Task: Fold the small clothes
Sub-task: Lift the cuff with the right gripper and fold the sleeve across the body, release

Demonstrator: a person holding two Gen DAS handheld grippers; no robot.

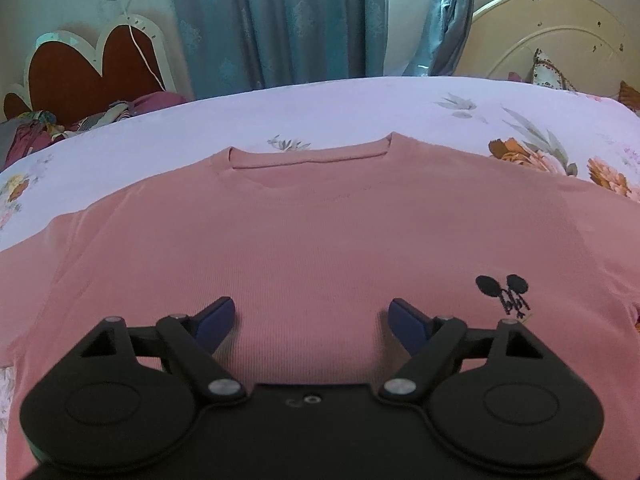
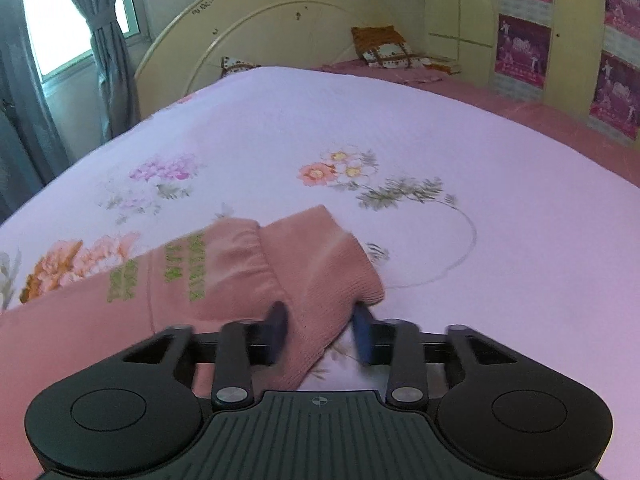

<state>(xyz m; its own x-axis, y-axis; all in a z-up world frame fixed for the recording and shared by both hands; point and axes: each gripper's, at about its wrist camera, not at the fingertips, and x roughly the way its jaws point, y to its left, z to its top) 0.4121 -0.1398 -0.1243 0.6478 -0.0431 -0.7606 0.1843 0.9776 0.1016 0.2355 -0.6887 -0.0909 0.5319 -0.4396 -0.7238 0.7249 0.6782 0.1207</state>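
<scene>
Bedsheet (image 1: 360,104), soft and pale purple with printed flowers, filled the middle of both views. On it lay a pink shirt (image 1: 304,240), flat and face up, spread across the lower half of the left view, with its neck hole near the middle. The knit looked fine and ribbed. A small black mouse mark (image 1: 505,293) sat at the lower right.

The left gripper (image 1: 310,318) hung low over the shirt's chest, jaws spread wide, holding nothing.

In the right view the sleeve (image 2: 248,272), with green letters, ran from the left edge to the lower middle. Its ribbed cuff (image 2: 328,280) lay between the right gripper (image 2: 320,330) jaws, which were partly closed; I could not tell if they pinched it.

This seemed the first fold. Next, the sleeve likely needed a firm pinch, then a carry across the chest.
</scene>
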